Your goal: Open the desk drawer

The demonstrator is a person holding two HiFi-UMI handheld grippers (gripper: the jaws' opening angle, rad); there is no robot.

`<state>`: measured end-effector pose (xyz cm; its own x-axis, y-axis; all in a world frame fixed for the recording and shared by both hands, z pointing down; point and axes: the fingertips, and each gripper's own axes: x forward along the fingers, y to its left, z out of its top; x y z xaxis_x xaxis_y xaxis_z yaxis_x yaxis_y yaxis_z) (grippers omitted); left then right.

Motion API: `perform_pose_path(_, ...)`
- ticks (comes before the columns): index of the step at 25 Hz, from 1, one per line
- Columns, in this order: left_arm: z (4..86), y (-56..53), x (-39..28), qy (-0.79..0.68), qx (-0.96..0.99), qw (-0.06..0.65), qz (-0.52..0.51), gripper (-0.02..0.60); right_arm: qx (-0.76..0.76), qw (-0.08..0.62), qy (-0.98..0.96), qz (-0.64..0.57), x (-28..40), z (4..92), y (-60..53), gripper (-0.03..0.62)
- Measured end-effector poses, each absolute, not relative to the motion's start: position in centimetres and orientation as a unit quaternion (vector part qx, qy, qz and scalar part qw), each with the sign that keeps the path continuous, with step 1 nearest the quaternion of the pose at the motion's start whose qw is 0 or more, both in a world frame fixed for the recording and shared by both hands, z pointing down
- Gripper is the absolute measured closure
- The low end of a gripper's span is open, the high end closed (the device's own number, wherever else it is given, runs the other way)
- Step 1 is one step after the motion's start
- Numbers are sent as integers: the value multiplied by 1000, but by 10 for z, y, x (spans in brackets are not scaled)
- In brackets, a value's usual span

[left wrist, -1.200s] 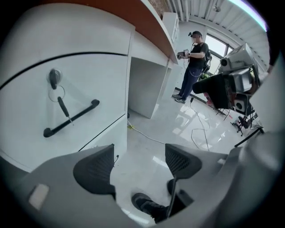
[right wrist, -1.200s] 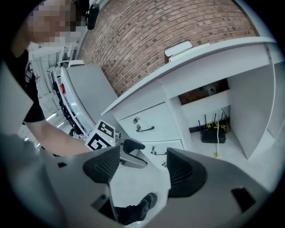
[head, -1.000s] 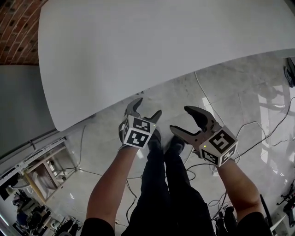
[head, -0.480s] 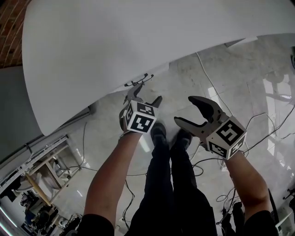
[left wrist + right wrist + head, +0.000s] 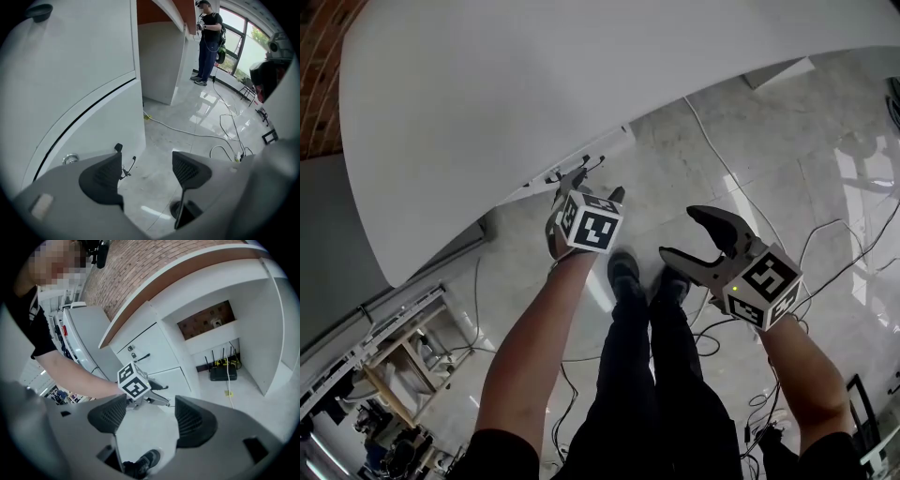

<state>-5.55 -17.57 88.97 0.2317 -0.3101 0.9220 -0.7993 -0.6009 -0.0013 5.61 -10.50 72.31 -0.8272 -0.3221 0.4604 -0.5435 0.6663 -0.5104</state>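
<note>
Desk (image 5: pixel 534 84): white top fills upper left. Drawer (image 5: pixel 150 350) sits under its near edge, front upright and facing person. Handle (image 5: pixel 142 357): thin black bar, long axis roughly level along front. Left gripper (image 5: pixel 592 187) points steeply down at drawer front, jaws wide apart, just been closing slightly. Handle lies just beside its left pad (image 5: pixel 101 180), not gripped. Shoes (image 5: pixel 625 267) between grippers. Right gripper (image 5: pixel 680 234) well apart from drawer, jaws spread, holding nothing. Cables (image 5: pixel 825 234) lie across floor (image 5: pixel 769 141) at right.
</note>
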Motion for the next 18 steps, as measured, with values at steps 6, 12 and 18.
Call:
perform_pose_path(6, 868, -167, -58, -409, 748, 254, 457, 238, 267, 156, -888, 341, 72, 723, -108, 269)
perform_pose_path(12, 890, -151, -119, -422, 719, 235, 499, 238, 269, 160, -884, 348, 77, 733, -105, 269)
perform_pose_path(18, 900, -169, -133, -366, 732, 137, 558, 254, 272, 156, -879, 359, 70, 743, -105, 269)
